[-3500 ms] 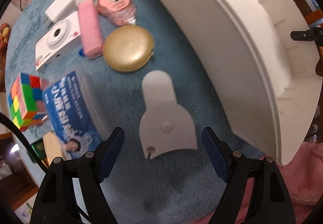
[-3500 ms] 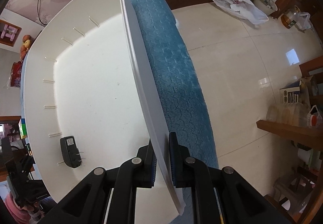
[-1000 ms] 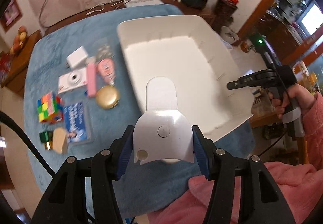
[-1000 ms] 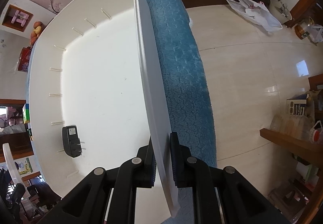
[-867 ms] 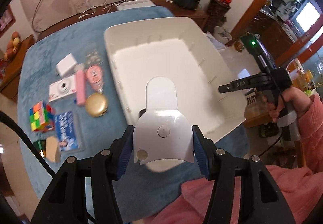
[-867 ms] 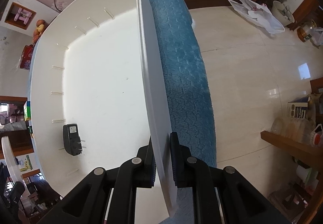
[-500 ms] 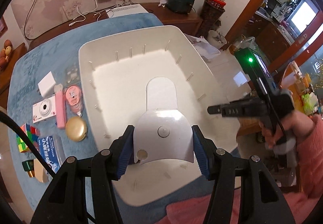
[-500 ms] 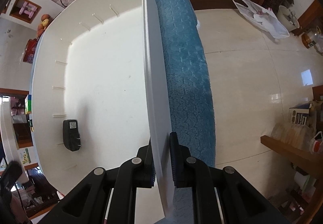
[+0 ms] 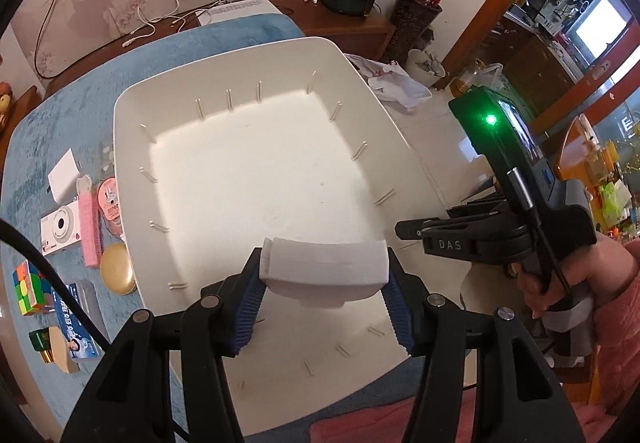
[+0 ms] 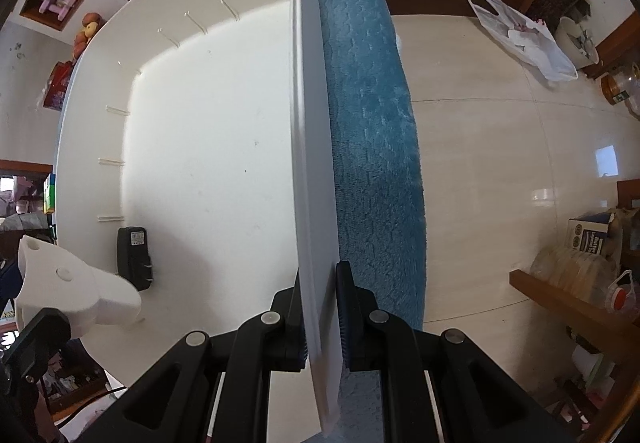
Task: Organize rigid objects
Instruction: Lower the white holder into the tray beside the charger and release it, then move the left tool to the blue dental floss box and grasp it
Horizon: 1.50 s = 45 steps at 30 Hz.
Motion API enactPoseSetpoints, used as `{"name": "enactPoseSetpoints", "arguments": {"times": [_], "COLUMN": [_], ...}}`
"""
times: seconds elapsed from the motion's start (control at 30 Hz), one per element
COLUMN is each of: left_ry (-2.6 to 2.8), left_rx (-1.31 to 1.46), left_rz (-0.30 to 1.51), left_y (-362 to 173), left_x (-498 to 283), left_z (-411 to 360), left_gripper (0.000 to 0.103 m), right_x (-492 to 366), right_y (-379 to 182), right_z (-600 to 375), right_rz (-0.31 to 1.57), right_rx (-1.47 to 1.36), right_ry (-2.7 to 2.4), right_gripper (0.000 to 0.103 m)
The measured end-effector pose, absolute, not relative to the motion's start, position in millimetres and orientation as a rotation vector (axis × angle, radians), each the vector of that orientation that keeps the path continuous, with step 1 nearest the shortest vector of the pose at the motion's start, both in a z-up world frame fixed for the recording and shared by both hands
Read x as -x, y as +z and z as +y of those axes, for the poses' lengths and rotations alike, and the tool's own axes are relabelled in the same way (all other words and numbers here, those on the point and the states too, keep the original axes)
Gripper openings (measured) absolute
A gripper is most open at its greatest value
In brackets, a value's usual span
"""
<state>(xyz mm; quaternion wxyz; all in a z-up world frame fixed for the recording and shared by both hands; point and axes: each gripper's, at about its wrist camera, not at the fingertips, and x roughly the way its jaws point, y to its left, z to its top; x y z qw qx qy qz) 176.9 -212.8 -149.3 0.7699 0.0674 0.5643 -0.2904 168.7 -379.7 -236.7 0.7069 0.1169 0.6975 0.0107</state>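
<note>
Two grips are being held: white plastic piece (image 9: 324, 269) is being clamped by left gripper (image 9: 324, 303) at lower centre; tray (image 10: 200, 147) wall is being pinched by right gripper (image 10: 322, 317).

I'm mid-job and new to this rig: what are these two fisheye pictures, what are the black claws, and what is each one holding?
No robot arm here: a person holds a two-finger gripper in each hand, with a camera looking along its fingers. The left wrist view shows the left gripper shut on a white plastic piece above the white tray. The right wrist view shows the right gripper pinching the tray's rim; a black plug adapter lies inside. On the blue cloth beside the tray lie a white camera, a gold round case and a colour cube.
</note>
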Motion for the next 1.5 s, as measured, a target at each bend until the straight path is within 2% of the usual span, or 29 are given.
{"name": "enactPoseSetpoints", "arguments": {"times": [0.07,0.23,0.3,0.63,1.03,1.5], "left_ry": [-0.625,-0.613,-0.598,-0.471,-0.243,-0.127], "left_rx": [-0.148,-0.115,-0.111,0.007,0.128,0.17], "left_rz": [1.231,1.209,1.204,1.188,1.195,1.333], "left_y": [-148.9,-138.3,-135.2,-120.7,-125.0,-157.6], "left_x": [-176.6,-176.1,-176.0,-173.7,-165.8,-188.3], "left_z": [-212.6,-205.7,-202.9,-159.1,-71.1,0.9], "left_gripper": [0.061,0.075,0.078,0.078,0.078,0.08], "right_x": [-169.1,-169.7,-169.5,-164.4,-160.1,-157.8], "right_y": [-236.6,-236.5,-236.3,-231.3,-227.3,-222.9], "right_z": [-379.1,-378.8,-378.1,-372.0,-367.2,-358.3], "right_rz": [1.55,1.551,1.551,1.549,1.554,1.559], "right_rx": [-0.253,-0.247,-0.243,-0.231,-0.203,-0.174], "right_ry": [0.024,0.023,0.021,0.008,-0.015,-0.151], "right_gripper": [0.013,0.013,0.013,0.013,0.013,0.013]}}
